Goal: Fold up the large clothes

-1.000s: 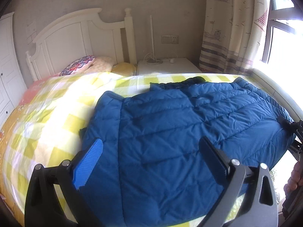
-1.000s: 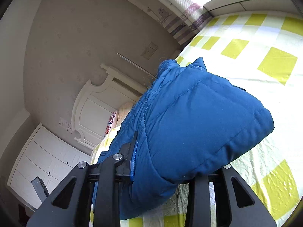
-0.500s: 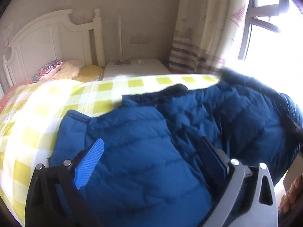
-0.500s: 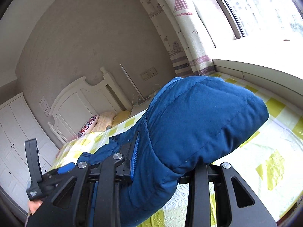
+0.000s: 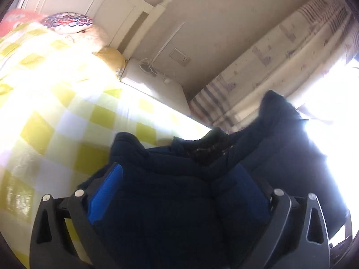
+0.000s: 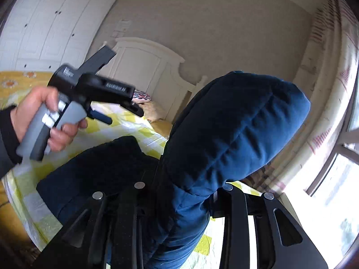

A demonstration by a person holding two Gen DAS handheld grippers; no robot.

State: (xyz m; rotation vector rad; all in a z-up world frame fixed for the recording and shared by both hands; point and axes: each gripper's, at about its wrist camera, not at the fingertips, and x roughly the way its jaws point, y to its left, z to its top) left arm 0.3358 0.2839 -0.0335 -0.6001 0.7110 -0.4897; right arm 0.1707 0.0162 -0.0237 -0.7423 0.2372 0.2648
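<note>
Blue quilted cloth is filling the lower half of both views: one padded jacket (image 6: 235,123), bunched and partly lifted off the bed (image 5: 51,121), which is showing its yellow-checked cover at the left of each frame. The right hand-held gripper (image 6: 179,201) is pinching a thick fold of the jacket between its narrow-set jaws at the bottom centre of the right wrist view, and the puffed fabric is bulging up above them toward the middle of the frame. The left hand-held gripper (image 5: 181,192) is sitting at the bottom of its own view with jacket cloth lying between its widely spaced jaws; whether the pads are actually pressing on the cloth I cannot tell, since the fabric there is dark and backlit by the window at the right. In the right wrist view, that same gripper is appearing at centre left, gripped by a person's hand (image 6: 42,116) in a dark sleeve. Judging by this, the step in hand is carrying one side of the jacket over onto the rest of it. The next move is probably calling for laying the lifted part flat on the bed with edges lined up, then letting go. Counted: one jacket, two grippers, one bed, one patterned pillow (image 5: 67,21) at upper left.
</note>
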